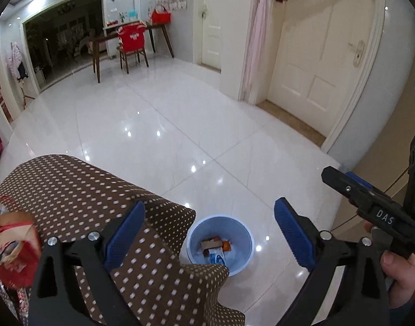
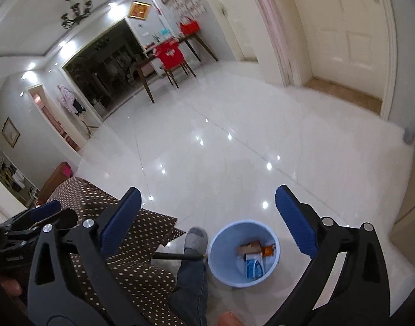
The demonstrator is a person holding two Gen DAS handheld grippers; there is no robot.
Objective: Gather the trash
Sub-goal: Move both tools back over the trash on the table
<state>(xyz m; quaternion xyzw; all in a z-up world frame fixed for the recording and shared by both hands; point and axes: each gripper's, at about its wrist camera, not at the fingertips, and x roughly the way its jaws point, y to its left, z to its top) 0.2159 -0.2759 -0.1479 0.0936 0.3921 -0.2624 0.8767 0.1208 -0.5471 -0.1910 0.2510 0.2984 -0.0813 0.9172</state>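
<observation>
A light blue waste bin [image 1: 245,255] stands on the white tiled floor beside the table; it also shows in the right wrist view [image 2: 223,269]. Inside lie a brown carton [image 1: 211,244], an orange wrapper [image 1: 227,245] and a blue and white packet [image 1: 216,258]. My left gripper [image 1: 209,233] is open and empty, high above the bin and the table corner. My right gripper [image 2: 207,222] is open and empty, also above the bin. The right gripper's body [image 1: 370,206] shows at the right of the left wrist view.
A table with a brown polka-dot cloth [image 1: 79,190] is at the left, with red and brown packaging [image 1: 14,250] at its left edge. The person's leg and grey slipper [image 2: 195,241] stand next to the bin. Far back are a red-covered chair [image 1: 132,46] and closed cream doors [image 1: 316,62].
</observation>
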